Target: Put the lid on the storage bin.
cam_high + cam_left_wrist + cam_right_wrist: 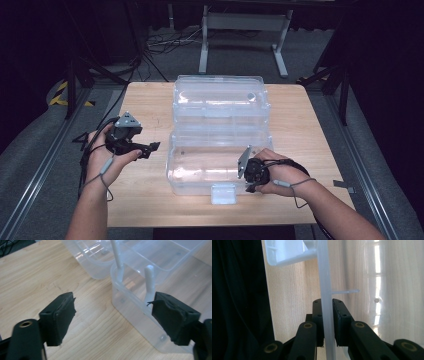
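Observation:
A clear plastic box stands on the wooden table, its lid swung back flat behind it. A white latch hangs off the front wall. My right gripper is at the box's front right corner. In the right gripper view its jaws are shut on the thin translucent front wall, with the latch farther along it. My left gripper hovers left of the box, apart from it. Its jaws stand open and empty, facing the box's left end.
The table's left part and front strip are bare wood. Beyond the far edge are a white table frame, cables on the floor and dark stands. A metal rail runs along the left side.

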